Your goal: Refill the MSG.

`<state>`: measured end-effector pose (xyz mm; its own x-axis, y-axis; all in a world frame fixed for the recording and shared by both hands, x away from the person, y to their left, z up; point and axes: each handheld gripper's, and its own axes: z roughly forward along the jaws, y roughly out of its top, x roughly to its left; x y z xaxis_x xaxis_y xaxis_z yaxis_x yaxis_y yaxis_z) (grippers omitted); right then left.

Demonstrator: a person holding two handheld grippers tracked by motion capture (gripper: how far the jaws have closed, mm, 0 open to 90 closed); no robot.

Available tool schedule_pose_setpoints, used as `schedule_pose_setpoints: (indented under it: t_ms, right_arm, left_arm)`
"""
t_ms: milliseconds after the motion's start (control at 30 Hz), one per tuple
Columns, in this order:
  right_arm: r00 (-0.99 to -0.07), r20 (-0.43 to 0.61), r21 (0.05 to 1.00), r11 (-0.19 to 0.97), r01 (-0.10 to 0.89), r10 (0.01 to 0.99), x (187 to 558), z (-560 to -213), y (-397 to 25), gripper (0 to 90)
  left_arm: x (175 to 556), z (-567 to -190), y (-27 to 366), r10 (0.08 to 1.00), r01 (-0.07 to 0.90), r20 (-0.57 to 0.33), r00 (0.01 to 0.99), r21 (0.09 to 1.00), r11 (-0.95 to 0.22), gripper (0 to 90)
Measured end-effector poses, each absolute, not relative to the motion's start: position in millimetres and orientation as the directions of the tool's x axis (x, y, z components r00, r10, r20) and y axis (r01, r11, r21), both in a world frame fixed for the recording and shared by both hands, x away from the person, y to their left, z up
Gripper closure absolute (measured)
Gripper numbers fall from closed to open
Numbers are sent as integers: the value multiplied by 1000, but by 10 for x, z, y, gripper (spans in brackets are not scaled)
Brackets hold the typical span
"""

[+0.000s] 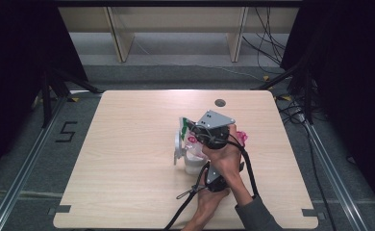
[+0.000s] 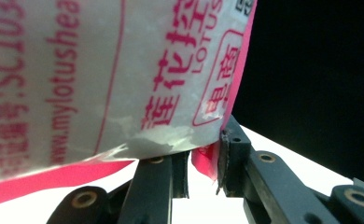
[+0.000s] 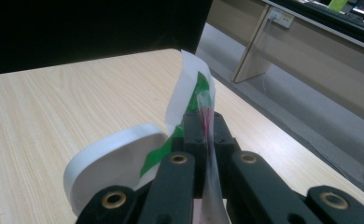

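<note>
**Thin plastic pack pinched from two sides**

Lying right of the worktop centre, toward its near edge: a soft printed plastic pack, light and crinkly. Left claw pressed together on the pink sealed edge; right claw pinching the film beside the green-marked flap (probably slippery). Best gripped at seams, never mid-film; likely to tear easily.

The plastic bag is white with pink lettering and a pink edge; the white lid beside it carries a green stripe.
</note>
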<state>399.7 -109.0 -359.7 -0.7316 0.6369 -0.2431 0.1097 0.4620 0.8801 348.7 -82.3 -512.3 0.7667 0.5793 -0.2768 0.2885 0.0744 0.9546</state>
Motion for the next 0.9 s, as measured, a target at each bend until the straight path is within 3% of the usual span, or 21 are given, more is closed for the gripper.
schedule_pose_setpoints:
  t_ms: [900]
  right_arm:
    - [-741,-226,880,459,123,632,3979,-3601,-1076,898]
  left_arm:
    - [3482,-5118,-817,578,289,-284,765,954,86,764]
